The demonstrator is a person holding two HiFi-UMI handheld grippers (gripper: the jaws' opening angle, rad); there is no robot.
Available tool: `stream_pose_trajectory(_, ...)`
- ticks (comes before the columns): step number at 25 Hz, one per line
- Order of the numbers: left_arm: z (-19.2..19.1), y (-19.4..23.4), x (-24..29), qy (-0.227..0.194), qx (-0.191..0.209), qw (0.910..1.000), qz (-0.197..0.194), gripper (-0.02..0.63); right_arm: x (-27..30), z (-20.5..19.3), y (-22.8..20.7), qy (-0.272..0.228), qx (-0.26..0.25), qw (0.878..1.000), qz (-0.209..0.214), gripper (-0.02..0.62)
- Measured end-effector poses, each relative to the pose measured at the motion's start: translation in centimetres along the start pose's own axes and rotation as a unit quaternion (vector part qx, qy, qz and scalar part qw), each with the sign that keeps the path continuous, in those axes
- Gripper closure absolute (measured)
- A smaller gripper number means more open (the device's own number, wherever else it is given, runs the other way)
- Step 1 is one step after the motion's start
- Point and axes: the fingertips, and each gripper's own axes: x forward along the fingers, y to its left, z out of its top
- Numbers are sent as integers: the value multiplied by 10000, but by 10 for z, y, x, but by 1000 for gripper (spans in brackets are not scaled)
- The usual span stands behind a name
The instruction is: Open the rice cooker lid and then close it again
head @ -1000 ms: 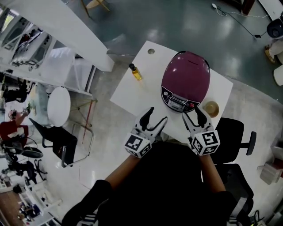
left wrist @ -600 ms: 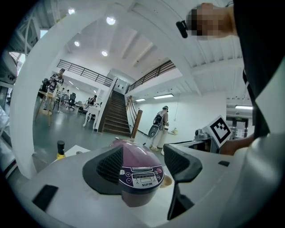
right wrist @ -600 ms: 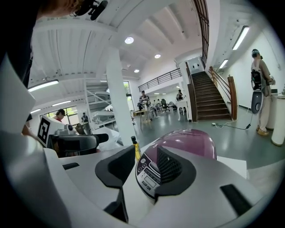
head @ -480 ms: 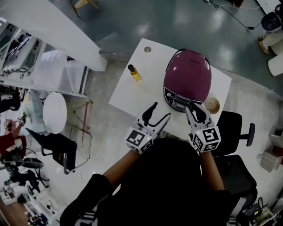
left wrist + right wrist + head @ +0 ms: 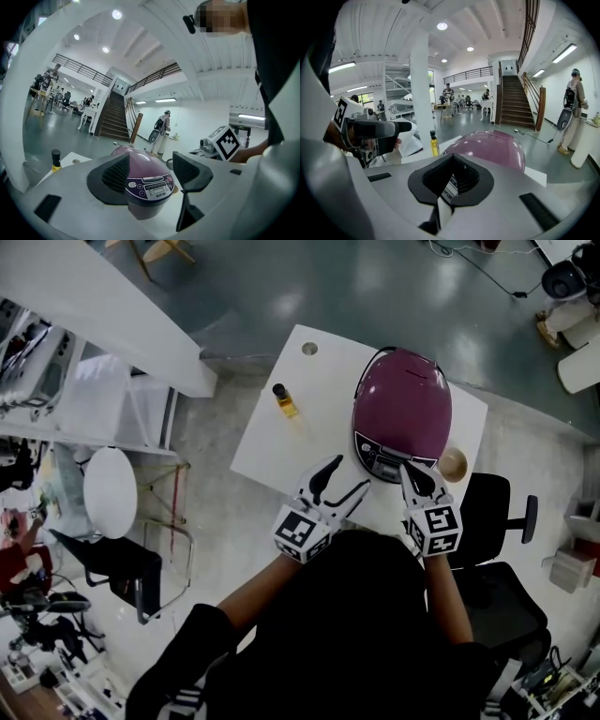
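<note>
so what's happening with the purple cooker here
A person at a white table holds a gripper in each hand, facing a purple rice cooker with its lid down. The right gripper has just been closing and is now shut on nothing, its tips by the cooker's front panel. The left gripper is open and empty, off the cooker's front.
</note>
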Motion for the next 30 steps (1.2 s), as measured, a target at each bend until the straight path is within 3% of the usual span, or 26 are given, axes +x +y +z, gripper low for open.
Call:
stream_pose_trajectory(5,2,12,-1,29,-93,9999,-140,342,19,-10,2,277,-149,9993,-219,595)
stream_pose_trajectory(11,7,26,1,52,-11,9994,-329,342,35,-24,-2,438,470,9972,-370,595)
stream_pose_trajectory(18,8,39,5,25,-63,9985,-538,342,47,-40,-14,813,608,9927,-652,595)
stream_pose_trajectory(30,3,62,4,103,-67,9972,-739,342,50,-48,-23,919,777,9877,-999,595)
